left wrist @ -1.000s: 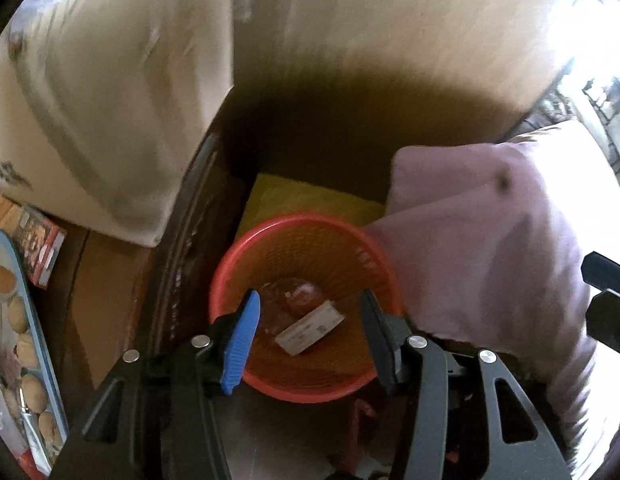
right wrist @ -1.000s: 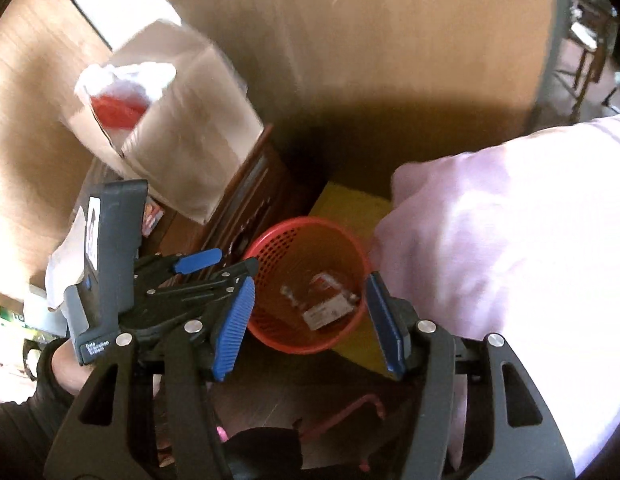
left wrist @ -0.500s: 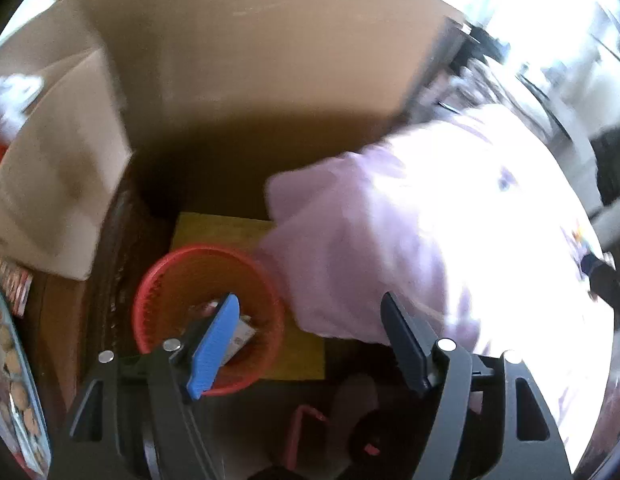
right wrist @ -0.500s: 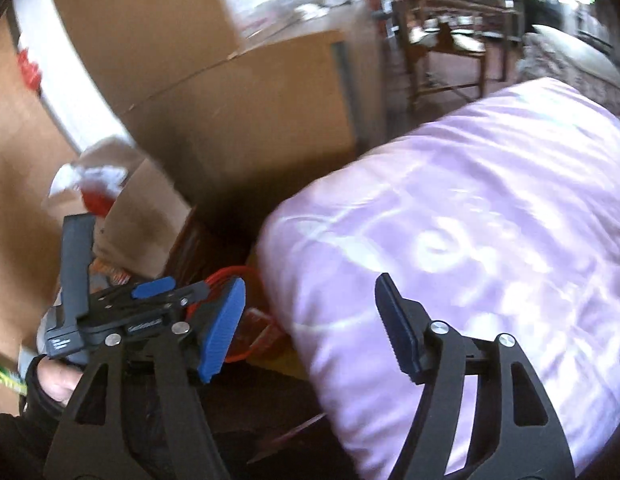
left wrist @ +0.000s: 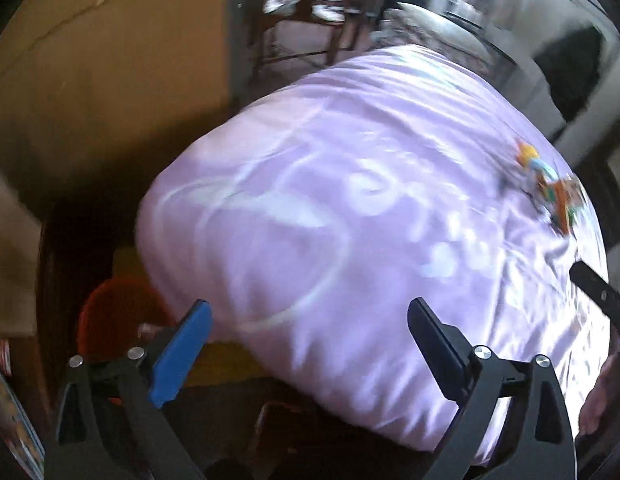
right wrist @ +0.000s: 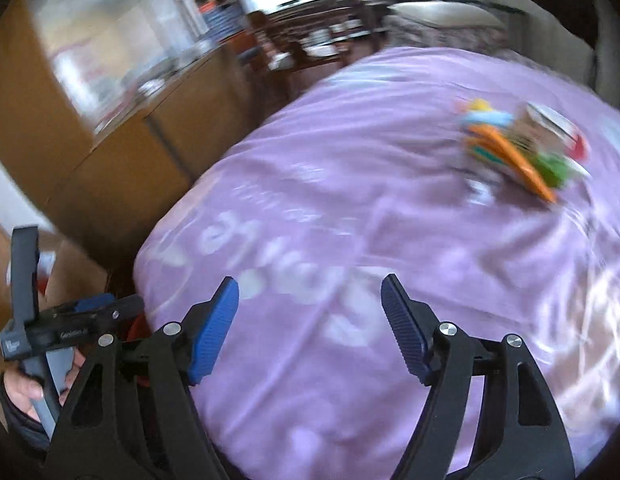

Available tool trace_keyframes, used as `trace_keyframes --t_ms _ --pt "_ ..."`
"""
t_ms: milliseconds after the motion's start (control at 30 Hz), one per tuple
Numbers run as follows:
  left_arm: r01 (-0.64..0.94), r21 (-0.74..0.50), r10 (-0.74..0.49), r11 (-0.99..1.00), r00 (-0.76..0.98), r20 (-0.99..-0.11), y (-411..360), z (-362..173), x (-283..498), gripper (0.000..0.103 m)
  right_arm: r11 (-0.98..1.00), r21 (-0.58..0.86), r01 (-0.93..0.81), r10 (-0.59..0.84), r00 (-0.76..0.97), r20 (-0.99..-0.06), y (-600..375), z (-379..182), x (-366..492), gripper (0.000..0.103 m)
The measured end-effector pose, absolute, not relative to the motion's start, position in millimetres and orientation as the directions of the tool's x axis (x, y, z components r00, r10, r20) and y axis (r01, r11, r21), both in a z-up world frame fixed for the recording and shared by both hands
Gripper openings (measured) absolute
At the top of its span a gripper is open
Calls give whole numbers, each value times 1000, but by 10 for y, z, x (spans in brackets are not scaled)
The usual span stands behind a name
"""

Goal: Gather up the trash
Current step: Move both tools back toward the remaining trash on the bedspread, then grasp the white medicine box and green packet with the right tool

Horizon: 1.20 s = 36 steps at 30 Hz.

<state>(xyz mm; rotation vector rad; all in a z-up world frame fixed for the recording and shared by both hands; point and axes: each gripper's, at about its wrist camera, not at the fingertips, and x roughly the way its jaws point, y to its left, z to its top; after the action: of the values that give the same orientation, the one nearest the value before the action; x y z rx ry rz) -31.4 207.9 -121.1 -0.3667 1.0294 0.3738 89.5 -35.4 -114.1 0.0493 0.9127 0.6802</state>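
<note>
A pile of colourful wrappers (right wrist: 518, 152), orange, green, blue and white, lies on the lilac bedspread (right wrist: 350, 220); the left wrist view shows the same wrappers (left wrist: 550, 188) at its right edge. The red mesh bin (left wrist: 109, 312) stands low at the left, beside the bed, partly hidden. My left gripper (left wrist: 305, 328) hangs over the bed's near corner, jaws opening wide, nothing between them. My right gripper (right wrist: 310, 312) is over the bedspread, jaws still opening and empty, the wrappers well ahead to the right. The left tool (right wrist: 33, 320) shows at the lower left, held by a hand.
A brown cabinet (right wrist: 121, 132) runs along the left of the bed. A cardboard box (left wrist: 9, 264) stands at the far left above the bin. Dark wooden chairs and a table (left wrist: 305, 20) stand beyond the bed. A yellow mat (left wrist: 217, 356) lies under the bin.
Both grippers swung from above the red bin to the right, over the bed, and both jaws widened. The bin slid to the lower left; the wrappers on the bedspread came into view.
</note>
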Motion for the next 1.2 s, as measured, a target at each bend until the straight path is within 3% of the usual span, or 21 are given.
trace_keyframes --t_ms 100,667,1200 --pt "-392 -74 129 917 466 -875 1786 -1187 -82 97 826 340 -449 538 455 -709 -694 -1194 1037 72" --pt "-240 -111 25 964 499 -866 1028 -1076 864 97 903 347 -255 431 541 -722 -1695 -1219 1777 72" --pt "-163 -145 -50 976 483 -874 681 -1176 1614 97 913 309 -267 407 543 -734 -1729 -1216 2710 78"
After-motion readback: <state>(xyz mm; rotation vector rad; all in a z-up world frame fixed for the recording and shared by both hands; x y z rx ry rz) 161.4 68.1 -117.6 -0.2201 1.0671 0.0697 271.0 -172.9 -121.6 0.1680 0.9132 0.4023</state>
